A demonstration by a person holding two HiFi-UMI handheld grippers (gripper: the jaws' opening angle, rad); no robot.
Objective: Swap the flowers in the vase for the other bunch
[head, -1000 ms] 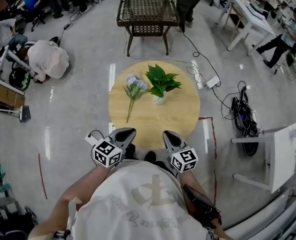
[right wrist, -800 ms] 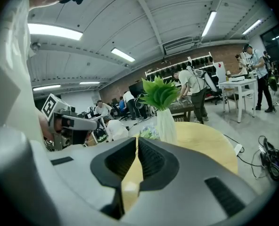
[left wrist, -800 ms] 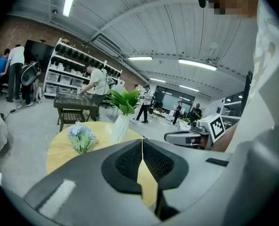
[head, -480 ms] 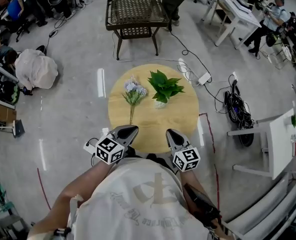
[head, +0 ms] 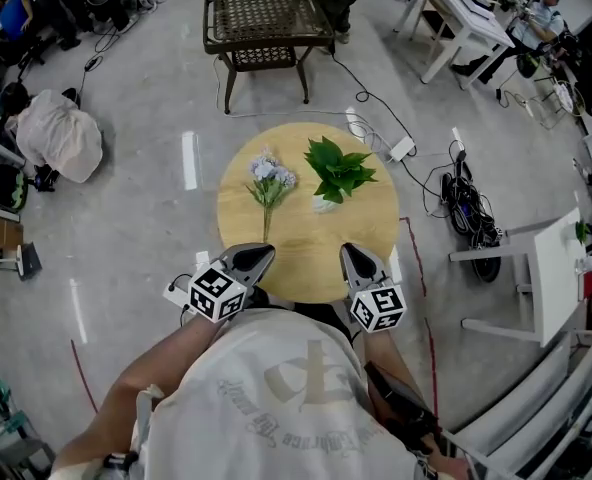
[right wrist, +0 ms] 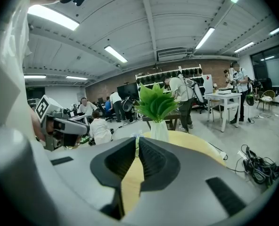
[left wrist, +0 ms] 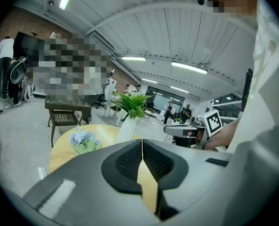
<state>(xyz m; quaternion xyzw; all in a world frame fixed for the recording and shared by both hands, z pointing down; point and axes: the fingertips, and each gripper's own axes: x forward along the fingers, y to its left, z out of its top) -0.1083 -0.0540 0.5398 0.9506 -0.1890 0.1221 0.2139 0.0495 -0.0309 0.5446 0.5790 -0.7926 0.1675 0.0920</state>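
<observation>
Left gripper [head: 265, 253] and right gripper [head: 347, 251]: jaws together on both, nothing held between them. Both sit low over the near edge of the table [head: 366, 243], side by side and apart, tips pointing toward the flowers. Each carries its cube of square black-and-white markers at the rear, and the jaw pads are dark and ribbed.

Green bunch [head: 340, 167]: broad, pointed, glossy leaves, standing upright in the vase [head: 323, 203]. The vase is small, white and smooth, narrowing toward the neck. It stands right of the table's centre, ahead of the right gripper and well apart from it.

Lilac bunch [head: 269, 181]: pale blue-lilac blooms on thin green stems. It lies flat on the table, just left of the vase and not touching it, with the heads away from the person and the stems toward the left gripper. The stem ends stop short of that gripper's tips.

Table: round, light wood with a matte top and visible grain.

Beyond the table is a grey polished floor. A dark wicker side table [head: 266, 13] with a woven top stands on the far side. A white power strip [head: 401, 149] with its cable lies on the floor at the right, near a tangle of black cables [head: 468, 208].
</observation>
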